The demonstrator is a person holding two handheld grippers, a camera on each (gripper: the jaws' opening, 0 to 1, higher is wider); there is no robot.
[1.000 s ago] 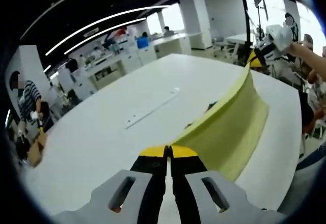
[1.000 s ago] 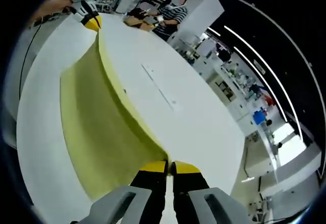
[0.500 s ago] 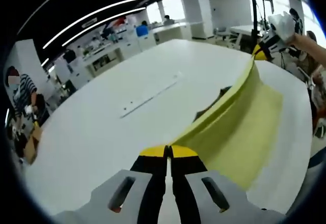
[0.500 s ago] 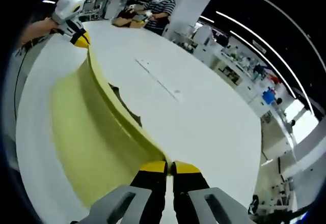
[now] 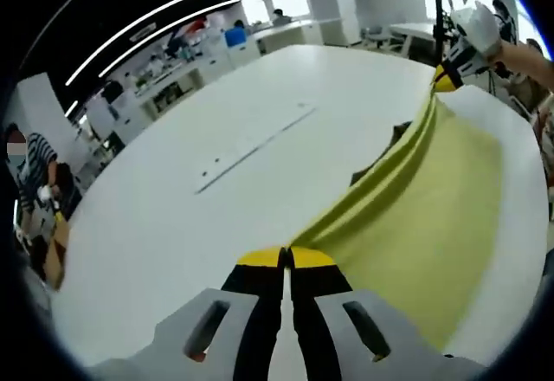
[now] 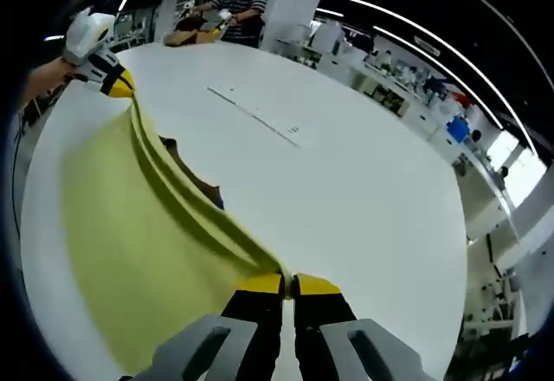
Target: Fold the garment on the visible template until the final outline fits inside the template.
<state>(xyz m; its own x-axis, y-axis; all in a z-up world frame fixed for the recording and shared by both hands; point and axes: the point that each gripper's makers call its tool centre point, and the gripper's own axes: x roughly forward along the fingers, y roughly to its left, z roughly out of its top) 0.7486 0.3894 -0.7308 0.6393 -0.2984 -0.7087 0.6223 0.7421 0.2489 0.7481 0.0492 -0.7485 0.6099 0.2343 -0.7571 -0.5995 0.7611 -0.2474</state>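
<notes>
Yellow garment point(image 5: 415, 199) stretched between two grippers above white table point(image 5: 173, 216). Left gripper point(image 5: 286, 258) clamped onto one corner; right gripper point(image 6: 288, 284) clamped onto opposite corner. Taut top edge runs straight from one gripper to other; that is garment's long axis. Each gripper equally near, at own end. Cloth hangs below edge in soft lengthwise folds, plain matte yellow, lower hem draped toward table. Dark patch point(image 6: 195, 182) behind cloth, identity unclear.
</notes>
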